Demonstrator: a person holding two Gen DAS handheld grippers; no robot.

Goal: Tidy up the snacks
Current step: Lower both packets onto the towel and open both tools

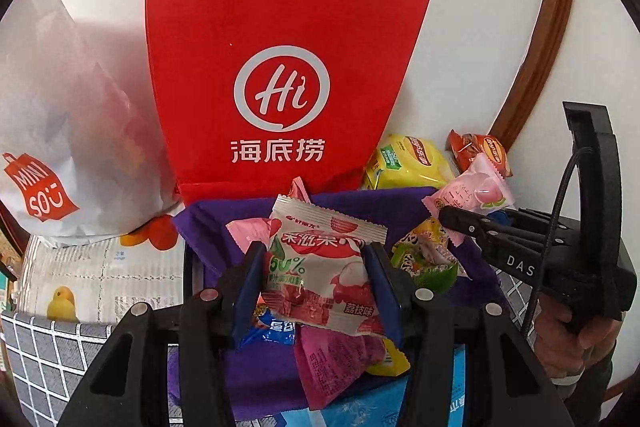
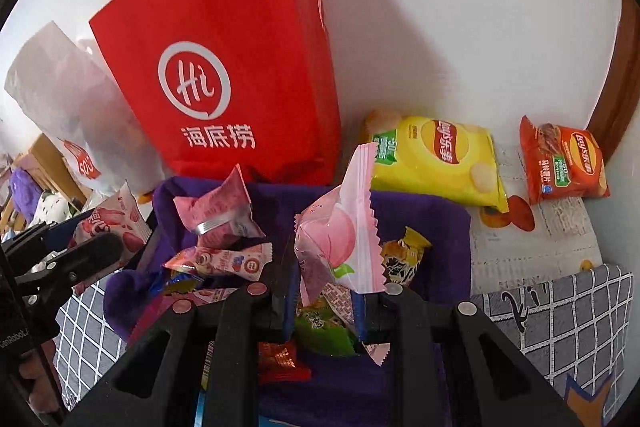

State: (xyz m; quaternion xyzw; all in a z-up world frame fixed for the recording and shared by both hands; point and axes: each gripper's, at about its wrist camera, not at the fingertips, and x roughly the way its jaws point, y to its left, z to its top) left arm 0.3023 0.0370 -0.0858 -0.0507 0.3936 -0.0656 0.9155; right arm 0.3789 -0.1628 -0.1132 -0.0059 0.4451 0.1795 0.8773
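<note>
My left gripper [image 1: 316,267] is shut on a lychee snack packet [image 1: 320,267], white and red, held above the purple cloth basket [image 1: 208,223] of small snacks. My right gripper [image 2: 328,291] is shut on a pink peach snack packet [image 2: 340,235] over the same purple basket [image 2: 440,223]. The right gripper with its pink packet [image 1: 476,191] also shows at the right of the left wrist view. The left gripper with the lychee packet [image 2: 112,223] shows at the left of the right wrist view. Several wrapped snacks lie in the basket.
A red paper bag [image 1: 276,75] stands against the white wall behind the basket, with a white Miniso bag [image 1: 60,131] to its left. A yellow chip bag [image 2: 436,159] and an orange chip bag [image 2: 564,163] lie to the right. A grey grid cloth [image 2: 560,327] covers the table.
</note>
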